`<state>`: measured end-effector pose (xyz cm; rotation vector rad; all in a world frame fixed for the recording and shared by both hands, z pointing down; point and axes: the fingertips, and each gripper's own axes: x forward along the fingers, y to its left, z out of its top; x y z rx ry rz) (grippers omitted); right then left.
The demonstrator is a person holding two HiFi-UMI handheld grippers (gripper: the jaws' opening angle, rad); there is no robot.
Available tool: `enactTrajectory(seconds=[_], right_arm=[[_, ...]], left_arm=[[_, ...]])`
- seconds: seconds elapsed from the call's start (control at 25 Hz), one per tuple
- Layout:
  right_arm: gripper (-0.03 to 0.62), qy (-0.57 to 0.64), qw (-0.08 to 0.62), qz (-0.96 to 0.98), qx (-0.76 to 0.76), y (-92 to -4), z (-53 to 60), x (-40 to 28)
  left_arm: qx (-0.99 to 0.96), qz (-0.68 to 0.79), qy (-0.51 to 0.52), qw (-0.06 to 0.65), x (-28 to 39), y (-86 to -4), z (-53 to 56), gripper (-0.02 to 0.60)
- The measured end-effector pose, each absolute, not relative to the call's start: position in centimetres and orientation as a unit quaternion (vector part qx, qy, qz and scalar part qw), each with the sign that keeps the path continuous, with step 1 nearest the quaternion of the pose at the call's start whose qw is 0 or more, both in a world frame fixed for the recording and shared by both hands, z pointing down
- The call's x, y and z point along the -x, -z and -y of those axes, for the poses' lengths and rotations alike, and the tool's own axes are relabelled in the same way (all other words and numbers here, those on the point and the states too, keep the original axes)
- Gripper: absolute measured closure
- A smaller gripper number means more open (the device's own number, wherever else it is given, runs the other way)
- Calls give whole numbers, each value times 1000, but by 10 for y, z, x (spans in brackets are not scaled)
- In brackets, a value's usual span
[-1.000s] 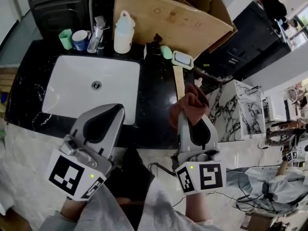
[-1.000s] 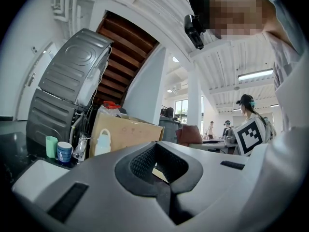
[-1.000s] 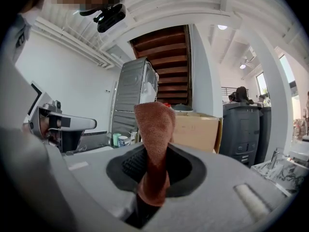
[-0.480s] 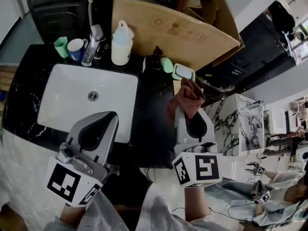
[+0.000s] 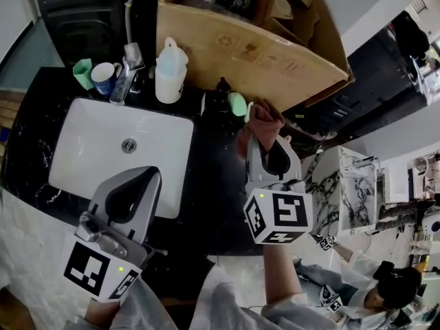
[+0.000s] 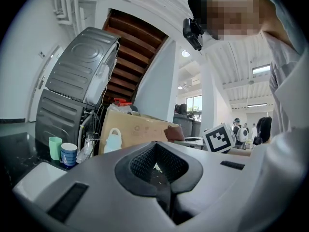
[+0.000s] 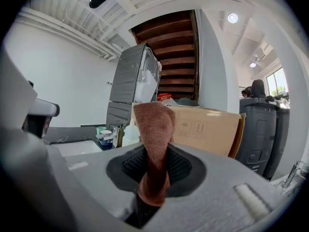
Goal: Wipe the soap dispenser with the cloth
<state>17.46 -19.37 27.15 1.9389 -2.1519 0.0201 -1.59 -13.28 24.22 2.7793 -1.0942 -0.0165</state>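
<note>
Because the right claw (image 5: 268,146) pinches the brown cloth (image 5: 265,120) by only a narrow fold, a hard rub could pull it free or topple the dark soap dispenser (image 5: 219,96) at the back of the counter (image 5: 214,174), just beside the cloth. Only the head view shows that dispenser; the right claw view, its middle filled by the upright cloth, shows the grip instead, and the left claw (image 5: 141,184) is closed on nothing.

Head view evenly lit, moderately bright; glossy black marble countertop (image 5: 216,167) dark, faint sheen. Gripper views: fisheye, black vignette corners, curved edges. Round recessed ceiling lamp (image 7: 232,18) blown out upper right; bright window (image 7: 280,81) right edge. Nearest foreground soft.
</note>
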Motion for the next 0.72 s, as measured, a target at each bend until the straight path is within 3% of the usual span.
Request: enactTrajectory(seconds=[0.72], right_arm=[[519, 15, 147, 745, -651, -271, 278, -191]], left_arm=[[-912, 401, -2, 85, 22, -249, 156, 578]])
